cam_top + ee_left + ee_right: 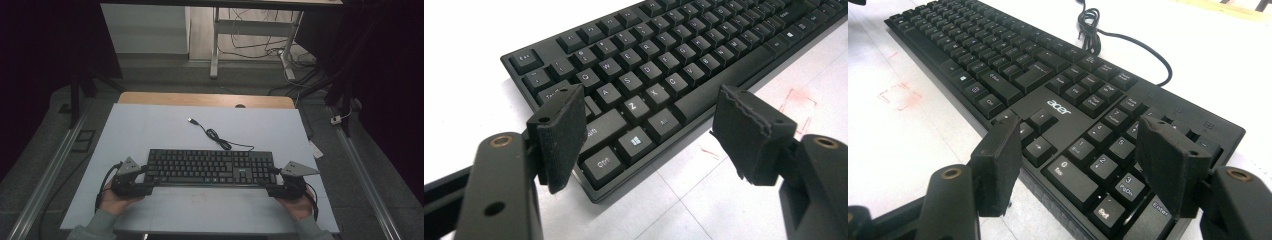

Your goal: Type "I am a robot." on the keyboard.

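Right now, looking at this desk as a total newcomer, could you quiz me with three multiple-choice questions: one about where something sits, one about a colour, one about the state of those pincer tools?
1. Where does the keyboard lie on the table?
A. near the person's edge
B. at the far edge
C. off on the floor

2. What colour is the keyboard's cable?
A. white
B. red
C. black

3. How do the jaws of the left gripper and right gripper stand?
A. both open
B. both shut
C. one open, one shut

Answers:
1 A, it lies close to the person's hands, one gripper at each end.
2 C, the cable curls dark over the pale tabletop.
3 A, each gripper view shows a wide gap over the keys.
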A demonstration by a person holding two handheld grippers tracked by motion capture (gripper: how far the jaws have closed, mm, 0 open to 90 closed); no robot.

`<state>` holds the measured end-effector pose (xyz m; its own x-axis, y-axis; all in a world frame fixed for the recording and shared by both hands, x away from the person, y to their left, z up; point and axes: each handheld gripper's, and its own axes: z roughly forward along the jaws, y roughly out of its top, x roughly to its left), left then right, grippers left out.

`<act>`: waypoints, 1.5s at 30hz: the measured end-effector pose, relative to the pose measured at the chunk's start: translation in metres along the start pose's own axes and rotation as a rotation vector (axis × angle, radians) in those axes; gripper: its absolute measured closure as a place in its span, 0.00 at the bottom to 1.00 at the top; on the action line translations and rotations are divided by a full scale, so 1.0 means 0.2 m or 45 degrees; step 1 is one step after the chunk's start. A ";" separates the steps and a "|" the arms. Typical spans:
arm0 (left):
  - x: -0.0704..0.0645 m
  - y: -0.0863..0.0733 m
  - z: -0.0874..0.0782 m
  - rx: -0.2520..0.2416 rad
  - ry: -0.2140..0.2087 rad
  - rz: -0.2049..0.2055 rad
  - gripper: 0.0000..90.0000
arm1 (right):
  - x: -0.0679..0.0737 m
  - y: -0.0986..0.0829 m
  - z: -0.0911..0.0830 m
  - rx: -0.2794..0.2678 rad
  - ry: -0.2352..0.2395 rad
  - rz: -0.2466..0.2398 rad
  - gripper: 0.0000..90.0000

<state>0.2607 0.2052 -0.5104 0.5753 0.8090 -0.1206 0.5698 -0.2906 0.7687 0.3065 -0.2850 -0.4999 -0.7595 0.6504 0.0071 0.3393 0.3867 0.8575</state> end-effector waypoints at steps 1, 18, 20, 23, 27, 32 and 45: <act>0.00 0.00 0.00 0.000 0.001 -0.001 0.33 | 0.00 0.00 0.00 -0.007 0.002 0.004 0.39; 0.01 0.02 0.02 -0.002 0.023 -0.009 0.40 | 0.06 0.07 0.07 -0.013 0.046 0.001 0.40; 0.01 0.03 0.02 -0.006 0.025 -0.011 0.42 | 0.07 0.09 0.08 -0.009 0.056 -0.003 0.40; 0.02 0.03 0.03 -0.006 0.027 -0.012 0.46 | 0.08 0.11 0.11 -0.009 0.076 -0.001 0.41; 0.02 0.03 0.03 -0.004 0.029 -0.004 0.51 | 0.10 0.13 0.13 0.005 0.083 -0.010 0.41; 0.02 0.03 0.03 -0.005 0.032 0.003 0.63 | 0.12 0.15 0.17 0.010 0.094 -0.018 0.43; 0.02 0.04 0.05 0.014 0.033 0.021 0.95 | 0.17 0.22 0.25 0.028 0.139 -0.021 0.56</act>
<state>0.2729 0.2020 -0.5115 0.5697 0.8167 -0.0914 0.5666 -0.3097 0.7636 0.3226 -0.2129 -0.4871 -0.8207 0.5691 0.0499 0.3371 0.4119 0.8466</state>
